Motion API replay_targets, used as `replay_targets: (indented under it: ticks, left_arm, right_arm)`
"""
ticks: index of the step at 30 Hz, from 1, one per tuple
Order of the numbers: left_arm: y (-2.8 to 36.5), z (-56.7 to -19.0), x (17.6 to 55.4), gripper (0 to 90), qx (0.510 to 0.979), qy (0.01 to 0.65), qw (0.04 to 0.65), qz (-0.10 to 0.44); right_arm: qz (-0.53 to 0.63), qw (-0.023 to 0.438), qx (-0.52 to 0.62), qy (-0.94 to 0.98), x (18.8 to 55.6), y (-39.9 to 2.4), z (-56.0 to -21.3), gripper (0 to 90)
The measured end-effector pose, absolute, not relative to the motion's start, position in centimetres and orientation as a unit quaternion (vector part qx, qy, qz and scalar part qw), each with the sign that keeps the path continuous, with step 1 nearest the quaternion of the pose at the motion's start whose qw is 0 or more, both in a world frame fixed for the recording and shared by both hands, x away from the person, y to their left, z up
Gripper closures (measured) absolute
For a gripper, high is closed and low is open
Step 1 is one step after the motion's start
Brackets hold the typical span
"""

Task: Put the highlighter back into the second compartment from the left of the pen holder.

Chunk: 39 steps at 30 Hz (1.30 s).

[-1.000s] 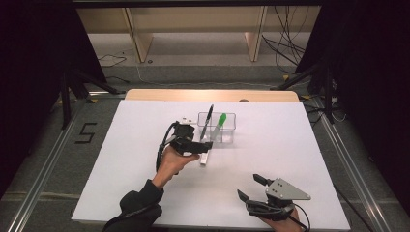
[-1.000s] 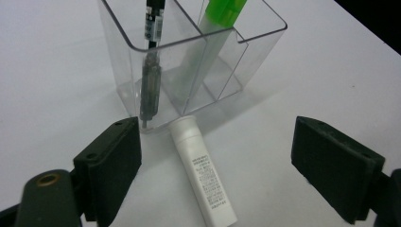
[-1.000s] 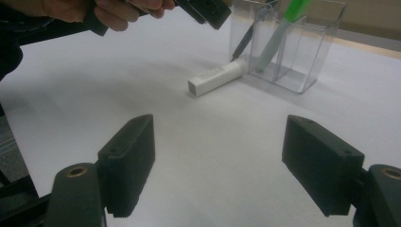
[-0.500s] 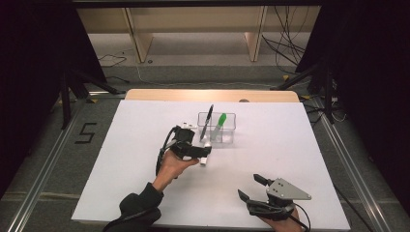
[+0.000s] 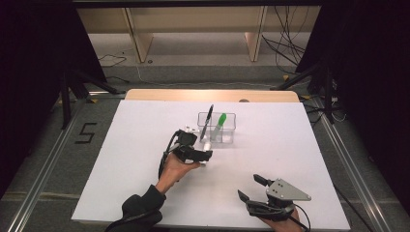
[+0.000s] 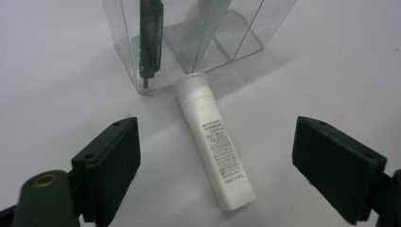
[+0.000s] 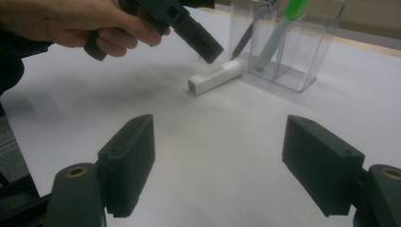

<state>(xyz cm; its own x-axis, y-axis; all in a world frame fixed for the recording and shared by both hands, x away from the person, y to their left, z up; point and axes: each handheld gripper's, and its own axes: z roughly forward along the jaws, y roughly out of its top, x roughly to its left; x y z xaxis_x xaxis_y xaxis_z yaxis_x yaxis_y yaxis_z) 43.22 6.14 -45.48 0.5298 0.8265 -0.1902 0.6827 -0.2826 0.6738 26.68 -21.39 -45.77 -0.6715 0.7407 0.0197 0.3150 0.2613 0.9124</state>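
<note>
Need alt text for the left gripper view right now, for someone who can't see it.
A white tube lies flat on the white table between the open left tool, untouched. Its far end meets a clear holder with a black pen standing inside.

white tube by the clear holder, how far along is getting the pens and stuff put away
Done: a black pen and a green marker stand in the clear holder. In hand: the left gripper hovers open over the white tube, lying against the holder's base. Left: grip it and stand it inside. The right gripper waits open.
</note>
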Motion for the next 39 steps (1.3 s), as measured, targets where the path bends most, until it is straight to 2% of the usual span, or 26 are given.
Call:
replay_targets:
  ticks: [32, 39]
  left_arm:
    - [3.8, -46.8, 43.3, 16.0, 0.809, 0.464, 0.349, 0.095]
    - [3.7, -47.2, 43.2, 22.2, 0.806, 0.472, 0.341, 0.106]
  right_arm:
    - [0.497, 0.213, 0.352, 0.764, 26.7, -21.8, -46.0, 27.1]
    - [0.499, 0.213, 0.353, 0.762, 26.8, -21.8, -45.9, 27.1]
